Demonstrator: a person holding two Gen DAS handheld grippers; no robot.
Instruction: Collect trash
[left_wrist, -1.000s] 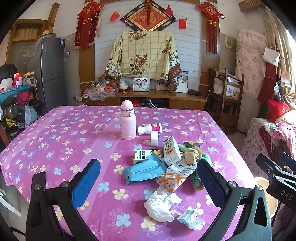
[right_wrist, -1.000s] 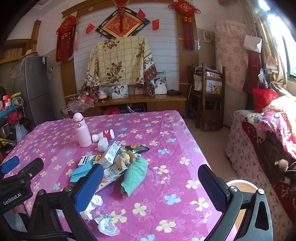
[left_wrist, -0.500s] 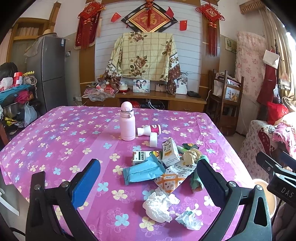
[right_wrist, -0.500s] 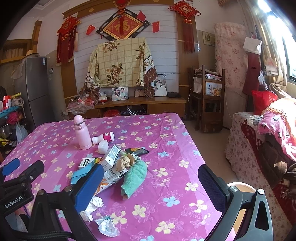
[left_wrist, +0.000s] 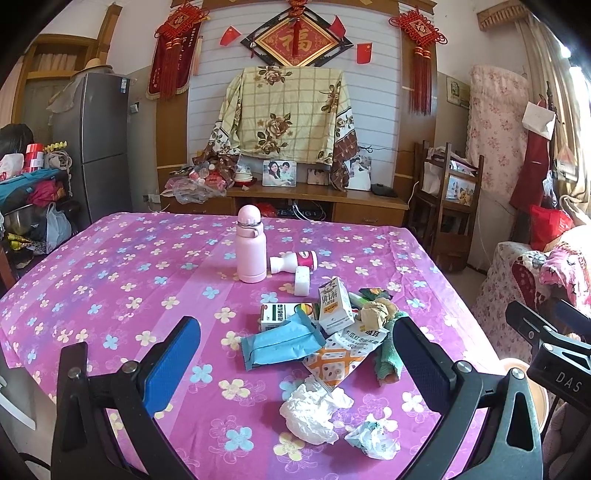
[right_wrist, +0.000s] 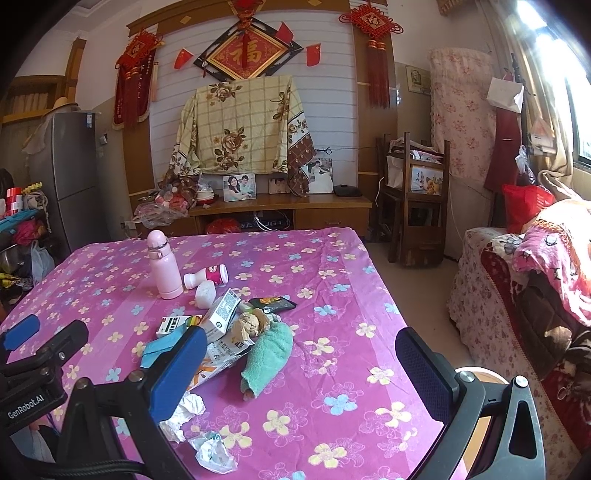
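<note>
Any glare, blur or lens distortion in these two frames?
Right wrist view: window at upper right blows out, washing the curtain; strong fisheye bending, dark corner vignette. Left wrist view: evenly lit, milder brightness at its right edge, same barrel distortion; tablecloth and crumpled tissue sharp, no motion blur.

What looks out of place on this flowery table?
A small white bottle with a pink label lies tipped on its side beside the upright pink flask. Crumpled tissues, cartons and a green towel lie heaped near the table's near edge.

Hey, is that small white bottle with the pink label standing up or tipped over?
Tipped over. The small white bottle lies on its side on the tablecloth, beside the upright pink flask.
</note>
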